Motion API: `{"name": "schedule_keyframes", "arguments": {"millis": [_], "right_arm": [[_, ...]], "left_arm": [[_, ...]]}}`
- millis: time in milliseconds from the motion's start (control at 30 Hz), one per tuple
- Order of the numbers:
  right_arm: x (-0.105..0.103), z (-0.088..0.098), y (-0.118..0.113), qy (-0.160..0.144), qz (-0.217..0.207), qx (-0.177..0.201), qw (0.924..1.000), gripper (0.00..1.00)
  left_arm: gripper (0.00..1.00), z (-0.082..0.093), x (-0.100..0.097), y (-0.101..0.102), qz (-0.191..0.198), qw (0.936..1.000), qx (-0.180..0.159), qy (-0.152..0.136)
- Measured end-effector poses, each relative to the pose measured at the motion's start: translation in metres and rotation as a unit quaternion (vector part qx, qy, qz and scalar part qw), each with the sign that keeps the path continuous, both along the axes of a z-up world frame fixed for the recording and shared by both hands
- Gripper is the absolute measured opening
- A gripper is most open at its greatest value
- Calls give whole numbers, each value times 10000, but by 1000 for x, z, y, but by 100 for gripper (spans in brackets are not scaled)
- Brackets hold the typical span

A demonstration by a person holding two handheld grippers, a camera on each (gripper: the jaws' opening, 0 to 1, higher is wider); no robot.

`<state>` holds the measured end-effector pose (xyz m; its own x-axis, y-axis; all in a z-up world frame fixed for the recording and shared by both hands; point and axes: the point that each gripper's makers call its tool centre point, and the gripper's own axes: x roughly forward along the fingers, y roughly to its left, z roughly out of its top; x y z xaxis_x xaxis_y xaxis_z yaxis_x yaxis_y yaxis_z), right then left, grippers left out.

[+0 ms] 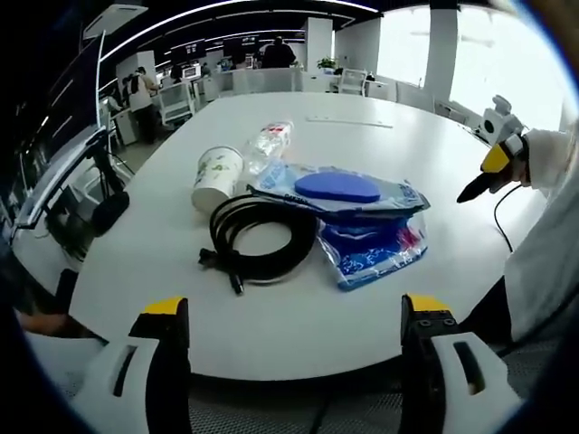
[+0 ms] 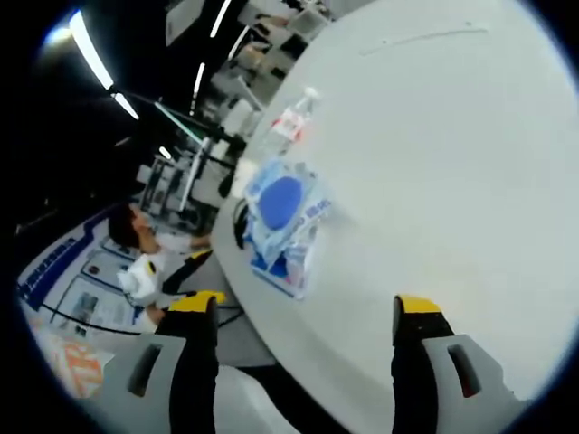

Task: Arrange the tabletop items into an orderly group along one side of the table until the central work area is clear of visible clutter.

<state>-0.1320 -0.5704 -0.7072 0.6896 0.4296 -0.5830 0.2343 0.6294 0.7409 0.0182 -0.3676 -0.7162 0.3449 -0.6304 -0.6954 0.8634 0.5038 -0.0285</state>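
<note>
**Near the table's front edge: a tight cluster, both sets of jaws spread and empty**

On the white table [image 1: 380, 163], all the items sit bunched toward the near-left part of the surface in the left gripper view. A coiled black cable [image 1: 258, 237] lies closest to the front edge, with bare table between it and the rim. Just behind it to the left, a paper cup [image 1: 217, 178] lies tipped on its side, and a clear plastic bottle [image 1: 270, 142] lies on its side just beyond the cup. Right of the cable, a clear bag with a blue pad [image 1: 348, 192] rests on top of a blue-and-red printed packet [image 1: 375, 251], the two overlapping; the bag's left end touches or overlaps the cable coil.

Open room is wide: the far half of the table and its right side are bare white surface, apart from a thin pale strip [image 1: 348, 121] lying flat far back. Office desks and chairs stand beyond the far rim.

The left gripper [image 1: 294, 330] hovers off the near edge of the table, jaws spread wide, nothing between them and touching nothing. The right gripper [image 1: 493, 172] comes in from the right of that view, held above the table's right edge by a white-sleeved arm.

From the right gripper view, the right gripper [image 2: 303, 330] has its jaws spread wide too, empty, over the table edge, with the bag [image 2: 282, 206], bottle [image 2: 291, 122] and packet [image 2: 285, 262] grouped well ahead along the curving rim.
</note>
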Motion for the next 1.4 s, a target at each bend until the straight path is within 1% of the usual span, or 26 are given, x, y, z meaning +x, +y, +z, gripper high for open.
{"name": "schedule_keyframes", "arguments": {"millis": [167,267,333,467,533,733,800,833,900,1033,1167,1367,1400], "right_arm": [[-6,-2,-5,46,-45,-21,10000,78],[-11,-3,-4,101,-57,8,9999,78],[-13,-4,-4,130,-66,24,9999,78],[-13,-3,-5,140,-87,32,9999,77],[-12,-1,-5,130,-97,17,9999,77],[-13,-2,-1,140,-85,60,9998,76],[-13,-3,0,156,-71,87,9998,75],[-14,-3,0,157,-74,92,9998,75],[-14,-3,-1,156,-94,99,9998,75],[-14,-3,-3,160,-157,113,9997,75],[-16,-5,-7,190,-217,130,9995,74],[-17,-7,-8,231,-263,205,9992,74],[-16,-7,-7,229,-274,223,9991,74]], "left_arm": [[100,8,12,2,309,9992,-238,-1],[100,9,15,5,394,9990,-201,-44],[100,12,16,5,425,9987,-262,-33],[100,17,21,2,423,9987,-269,-92],[100,18,24,0,430,9986,-297,-78],[100,23,32,-13,298,9991,-287,-101],[100,23,31,-19,89,9997,-205,-106],[100,22,32,-21,-11,9998,-113,-163],[100,23,35,-25,-83,9997,-95,-215],[100,26,41,-33,-119,9996,-143,-227],[100,34,48,-45,-180,9994,-176,-254],[99,45,61,-64,-351,9987,-131,-351],[97,43,63,-65,-381,9987,-24,-332]]}}
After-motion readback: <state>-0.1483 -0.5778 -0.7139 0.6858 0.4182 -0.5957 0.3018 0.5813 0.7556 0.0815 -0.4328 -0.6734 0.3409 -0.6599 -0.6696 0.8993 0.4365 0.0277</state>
